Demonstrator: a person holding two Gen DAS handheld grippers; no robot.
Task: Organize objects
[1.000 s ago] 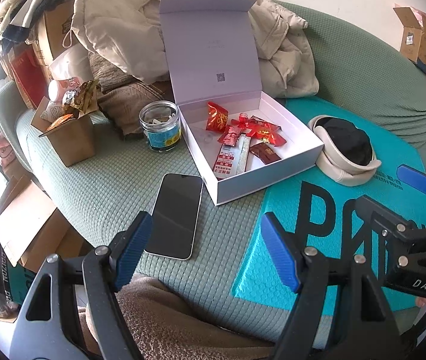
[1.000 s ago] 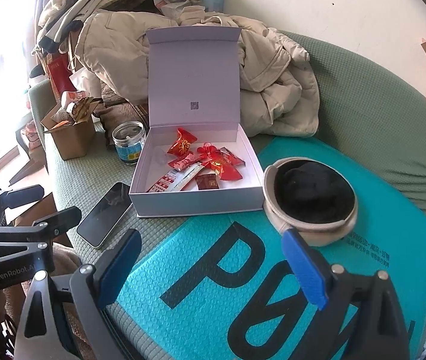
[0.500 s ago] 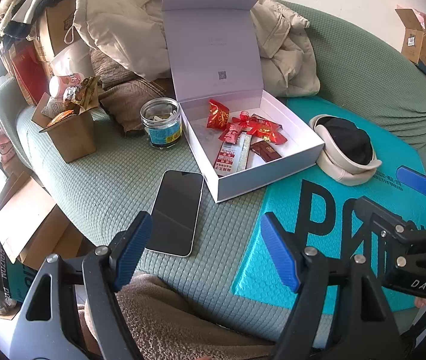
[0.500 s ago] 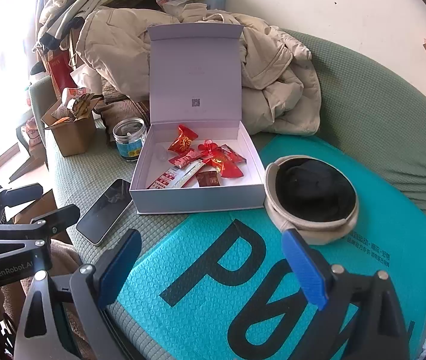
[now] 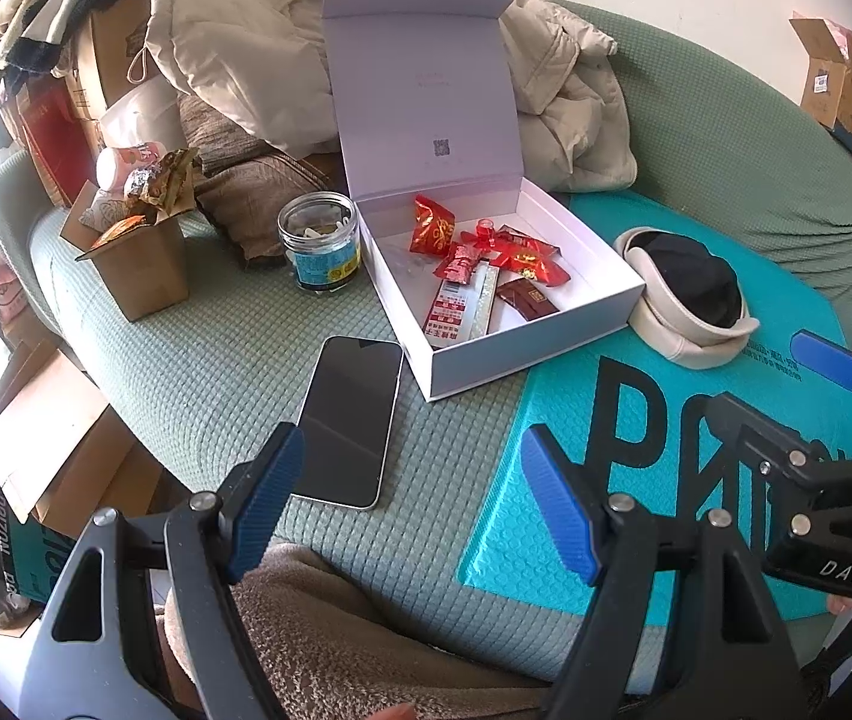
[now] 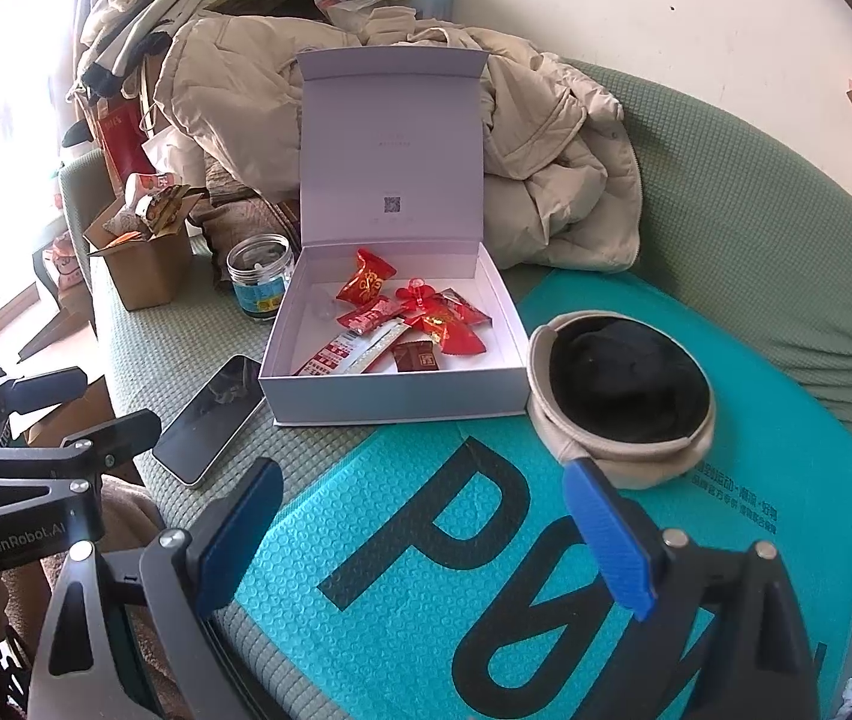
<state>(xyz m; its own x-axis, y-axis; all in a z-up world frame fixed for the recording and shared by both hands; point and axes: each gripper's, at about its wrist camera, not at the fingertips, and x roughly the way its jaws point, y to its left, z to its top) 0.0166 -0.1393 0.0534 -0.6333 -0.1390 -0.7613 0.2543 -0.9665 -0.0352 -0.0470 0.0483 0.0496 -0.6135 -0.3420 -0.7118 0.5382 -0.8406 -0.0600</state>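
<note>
Both the left gripper and right gripper hang with fingers spread, empty. One phone lies just beyond the left fingers; one teal mailer under the right ones. Farther: one white box, lid up, holding several red packets; one cap touching its right corner; one jar beside its left.

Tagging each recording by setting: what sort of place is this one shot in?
Most likely a lived-in living room at home. The work surface is a green-covered sofa, with coats heaped on its back and a phone, a hat and an open gift box of sweets on the seat.
</note>
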